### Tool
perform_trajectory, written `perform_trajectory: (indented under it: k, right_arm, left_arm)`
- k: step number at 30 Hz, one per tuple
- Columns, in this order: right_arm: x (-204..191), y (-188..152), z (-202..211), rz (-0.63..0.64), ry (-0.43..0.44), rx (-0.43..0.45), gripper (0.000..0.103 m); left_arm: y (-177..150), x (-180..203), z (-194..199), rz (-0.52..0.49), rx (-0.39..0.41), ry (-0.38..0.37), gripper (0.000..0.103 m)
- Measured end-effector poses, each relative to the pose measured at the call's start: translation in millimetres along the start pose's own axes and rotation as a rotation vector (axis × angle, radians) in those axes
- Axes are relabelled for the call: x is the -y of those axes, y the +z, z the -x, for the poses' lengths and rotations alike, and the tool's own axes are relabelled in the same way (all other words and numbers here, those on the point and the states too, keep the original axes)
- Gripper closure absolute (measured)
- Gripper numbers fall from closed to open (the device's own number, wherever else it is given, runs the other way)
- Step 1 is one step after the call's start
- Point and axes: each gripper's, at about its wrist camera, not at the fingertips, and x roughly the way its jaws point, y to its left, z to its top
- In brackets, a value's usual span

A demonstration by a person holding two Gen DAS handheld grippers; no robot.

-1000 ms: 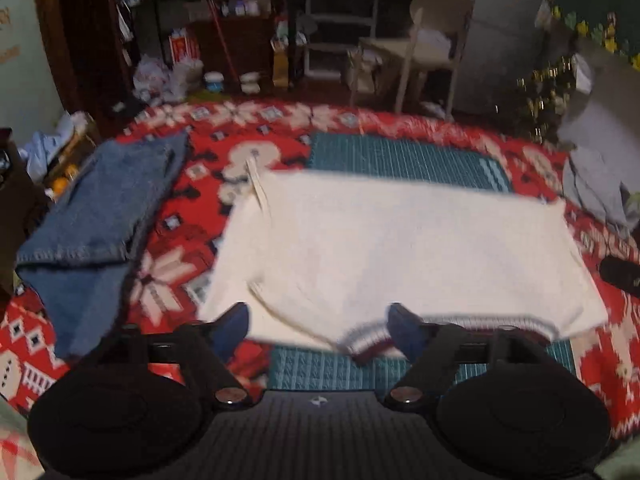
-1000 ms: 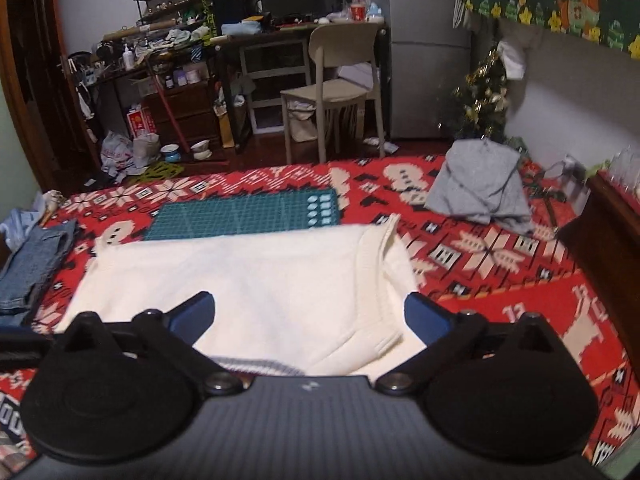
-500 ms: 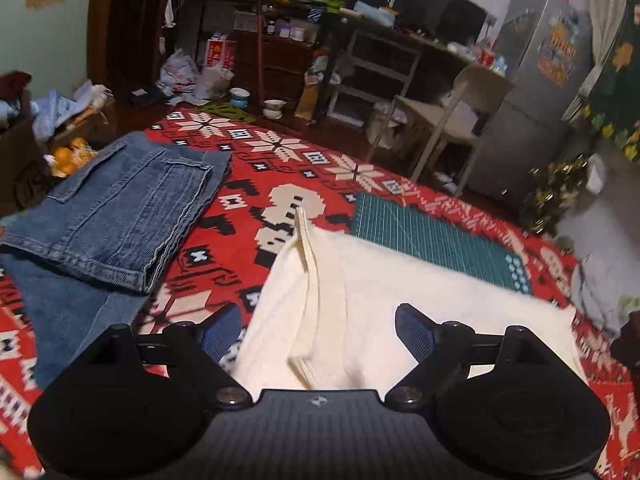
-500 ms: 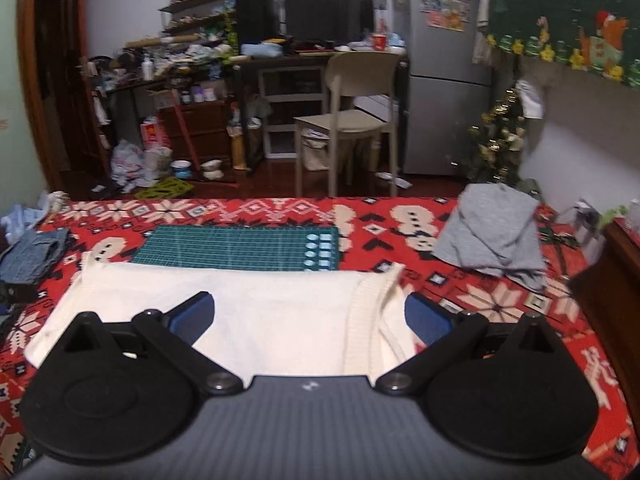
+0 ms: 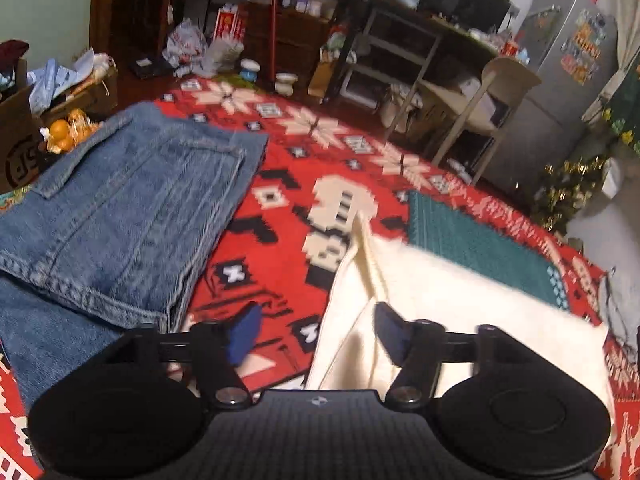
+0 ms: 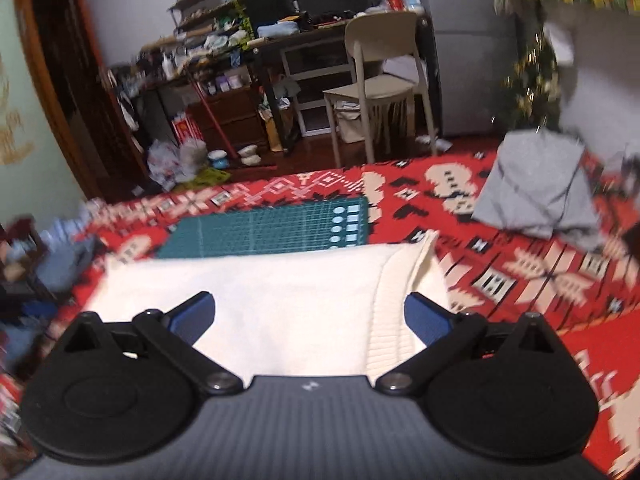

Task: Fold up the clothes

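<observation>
A cream knit sweater (image 5: 460,312) lies folded flat on the red patterned rug (image 5: 280,208). My left gripper (image 5: 314,334) is open over the sweater's left edge, one finger on the rug side and one over the fabric, holding nothing. In the right wrist view the sweater (image 6: 280,300) fills the near middle, its ribbed edge at the right. My right gripper (image 6: 308,318) is open wide above the sweater's near right part, holding nothing.
Folded blue jeans (image 5: 108,216) lie at the left. A green cutting mat (image 6: 264,232) lies beyond the sweater. A grey garment (image 6: 536,188) lies on the rug (image 6: 520,272) at the right. A chair (image 6: 380,80), desk and clutter stand behind.
Both grippers stay open. The left view has swung left toward the sweater's left edge and the jeans. The right view has shifted slightly and is blurred.
</observation>
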Motion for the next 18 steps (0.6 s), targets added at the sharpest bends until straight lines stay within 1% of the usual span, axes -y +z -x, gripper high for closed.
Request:
perform_trajectory:
  k: [1, 2, 3, 5, 8, 11, 13, 14, 15, 18]
  right_arm:
    - [4, 1, 0, -0.023, 0.015, -0.001, 0.003]
    - [6, 2, 1, -0.039, 0.020, 0.002, 0.004]
    - [8, 3, 1, -0.054, 0.024, 0.006, 0.004]
    - [8, 4, 1, -0.059, 0.029, 0.008, 0.005]
    - [7, 4, 0, -0.060, 0.032, 0.006, 0.006]
    - [5, 4, 0, -0.058, 0.033, 0.003, 0.006]
    - [5, 3, 0, -0.056, 0.034, 0.001, 0.006]
    - [4, 3, 0, -0.055, 0.035, 0.000, 0.006]
    - [4, 3, -1, -0.054, 0.035, -0.001, 0.006]
    - [3, 2, -1, -0.055, 0.035, -0.004, 0.006]
  left_arm:
    - [-1, 1, -3, -0.012, -0.014, 0.005, 0.053]
    - [-3, 2, -6, -0.024, -0.028, 0.011, 0.061]
    - [-4, 3, -9, -0.035, -0.043, 0.016, 0.066]
    - [-6, 5, -13, -0.054, -0.056, 0.018, 0.067]
    - [-8, 8, -16, -0.078, -0.058, 0.019, 0.077]
    - [-10, 10, -19, -0.091, -0.056, 0.021, 0.077]
    - [-10, 10, -20, -0.083, -0.051, 0.020, 0.078]
    - [-10, 10, -20, -0.078, -0.049, 0.020, 0.084]
    - [-10, 10, -20, -0.071, -0.049, 0.019, 0.100]
    - [-9, 11, -16, -0.066, -0.032, 0.020, 0.100]
